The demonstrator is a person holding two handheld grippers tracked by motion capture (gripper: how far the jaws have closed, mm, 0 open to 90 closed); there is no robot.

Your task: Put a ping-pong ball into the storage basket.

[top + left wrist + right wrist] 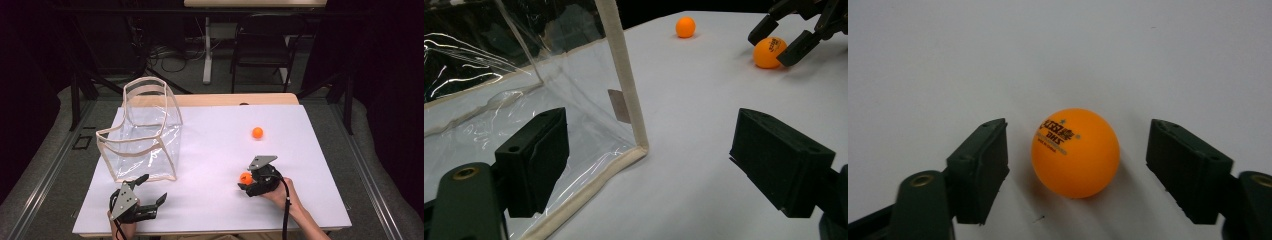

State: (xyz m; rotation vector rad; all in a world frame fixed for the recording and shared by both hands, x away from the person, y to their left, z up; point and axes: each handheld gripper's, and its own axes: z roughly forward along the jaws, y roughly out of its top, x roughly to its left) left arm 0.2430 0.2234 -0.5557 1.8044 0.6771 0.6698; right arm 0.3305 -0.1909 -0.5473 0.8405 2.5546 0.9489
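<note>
An orange ping-pong ball (1075, 152) with dark print lies on the white sheet between the two jaws of my right gripper (1079, 137). There is a gap on each side of it, so the pads do not press on it. From above, this ball (244, 177) and the right gripper (248, 181) are at the front right of the sheet. A second orange ball (257, 132) lies loose farther back. My left gripper (154, 188) stands open at the front left, with nothing in it, just before the clear bag (142, 140). The bag's cream-trimmed corner (640, 142) is ahead of the left gripper (649, 160).
The clear bag stands upright with its top open at the left of the white sheet (215, 150). The sheet covers a wooden table whose far edge (240, 99) shows behind it. A black chair (262, 45) and cables are on the floor beyond.
</note>
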